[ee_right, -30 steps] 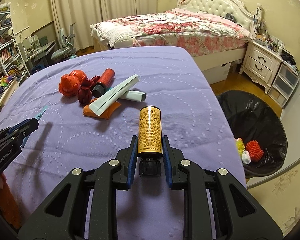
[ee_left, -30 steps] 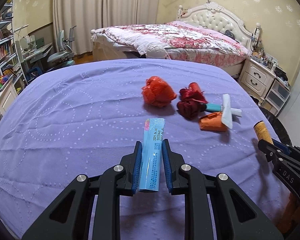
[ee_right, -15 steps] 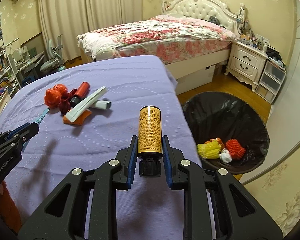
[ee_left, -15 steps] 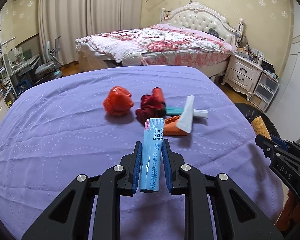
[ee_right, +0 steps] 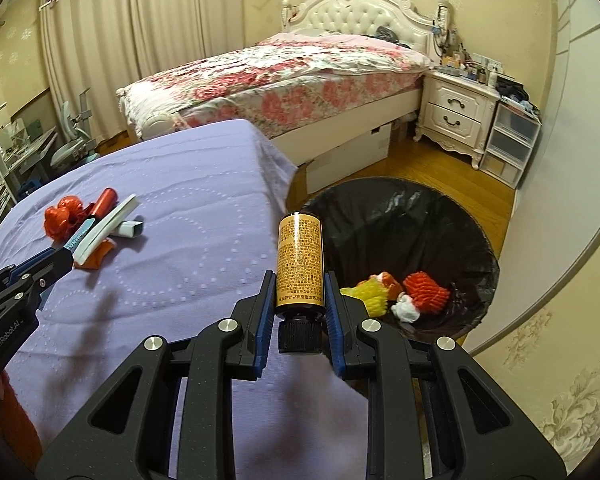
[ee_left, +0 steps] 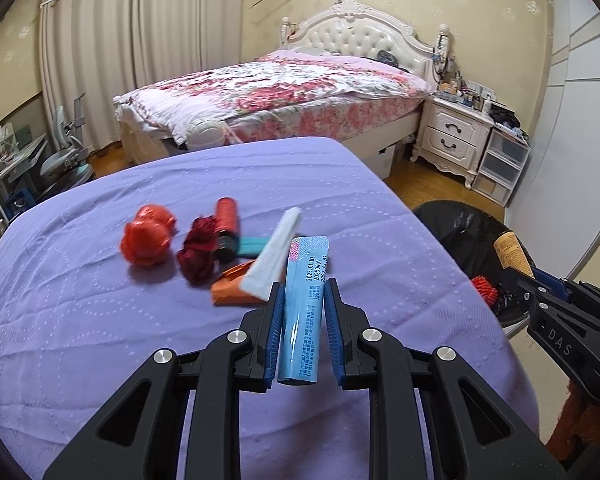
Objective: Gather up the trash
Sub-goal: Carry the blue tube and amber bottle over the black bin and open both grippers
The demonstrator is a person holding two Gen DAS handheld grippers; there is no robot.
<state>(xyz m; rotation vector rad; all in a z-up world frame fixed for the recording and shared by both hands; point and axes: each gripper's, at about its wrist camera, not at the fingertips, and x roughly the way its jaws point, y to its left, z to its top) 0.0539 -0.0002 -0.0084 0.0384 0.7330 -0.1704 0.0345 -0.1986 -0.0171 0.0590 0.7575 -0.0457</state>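
Note:
My left gripper [ee_left: 302,298] is shut on a light blue tube [ee_left: 305,308], held above the purple-covered table [ee_left: 100,320]. My right gripper [ee_right: 299,288] is shut on an amber bottle [ee_right: 299,260] with a black cap, near the table's right edge beside the black-lined trash bin [ee_right: 404,216]. On the table lie an orange-red crumpled ball [ee_left: 146,236], a dark red wad [ee_left: 198,252], a red bottle [ee_left: 226,220], a white tube [ee_left: 272,256], a teal tube [ee_left: 254,245] and an orange wrapper [ee_left: 232,292]. The right gripper with its bottle [ee_left: 512,252] shows at the left wrist view's right edge.
The bin holds yellow [ee_right: 370,294], red [ee_right: 424,290] and white [ee_right: 406,310] scraps. A bed with a floral cover [ee_left: 280,92] stands behind the table, a white nightstand [ee_left: 454,136] to its right. A desk and chair [ee_left: 64,160] stand at the left. Wooden floor lies around the bin.
Both grippers have swung to the right with their loads. The trash bin has come fully into the right wrist view, and the pile on the table has slid left in both views.

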